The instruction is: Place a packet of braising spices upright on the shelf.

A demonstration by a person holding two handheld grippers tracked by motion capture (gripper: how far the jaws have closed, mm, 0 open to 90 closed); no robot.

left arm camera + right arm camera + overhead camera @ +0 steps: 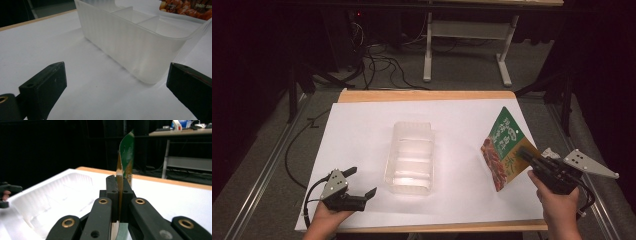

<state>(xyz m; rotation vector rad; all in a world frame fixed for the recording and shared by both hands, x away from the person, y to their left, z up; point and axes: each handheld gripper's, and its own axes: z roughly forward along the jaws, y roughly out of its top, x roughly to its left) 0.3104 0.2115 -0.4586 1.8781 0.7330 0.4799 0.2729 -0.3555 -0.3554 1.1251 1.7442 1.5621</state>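
Right tool (526, 156) pinches the green snack packet (503, 150) upright, right of the clear tray (410, 156).

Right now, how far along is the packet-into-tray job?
Done: the right gripper is shut on the snack packet and holds it up off the white sheet, to the right of the clear tray. In hand: carrying it. Left: likely setting it in the tray, whose compartments look bare. The left gripper rests open nearby.
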